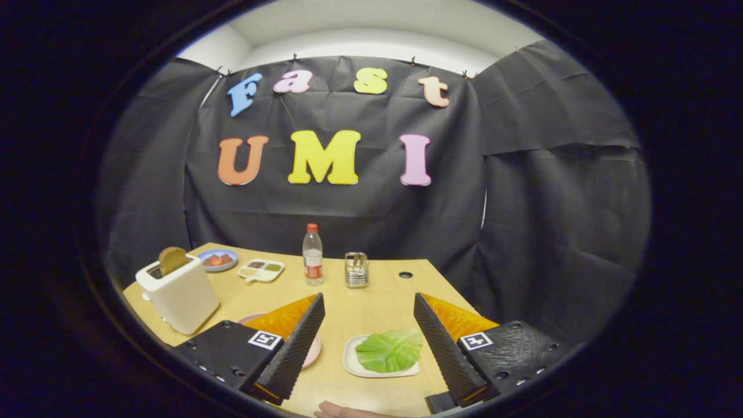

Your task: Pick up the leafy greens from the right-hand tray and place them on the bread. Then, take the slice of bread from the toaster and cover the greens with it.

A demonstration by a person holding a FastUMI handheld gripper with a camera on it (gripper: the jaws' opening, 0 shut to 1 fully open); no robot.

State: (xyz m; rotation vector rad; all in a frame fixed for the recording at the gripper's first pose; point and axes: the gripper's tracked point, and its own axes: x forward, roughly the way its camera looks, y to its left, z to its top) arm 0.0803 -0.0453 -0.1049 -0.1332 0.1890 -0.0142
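A green lettuce leaf (389,350) lies on a small white tray (350,361) on the wooden table, between my two fingers and nearer the right one. My gripper (369,305) hangs above the table, open, with nothing between its fingers. A pink plate (314,349) sits left of the tray, mostly hidden behind the left finger (296,342); what lies on it is hidden. A white toaster (179,293) stands at the table's left, with a brown bread slice (173,259) sticking up from its slot.
Along the back of the table stand a blue plate with red pieces (217,259), a white divided dish (261,270), a water bottle (313,255) and a glass holder with sticks (356,270). A fingertip (342,411) shows at the table's near edge.
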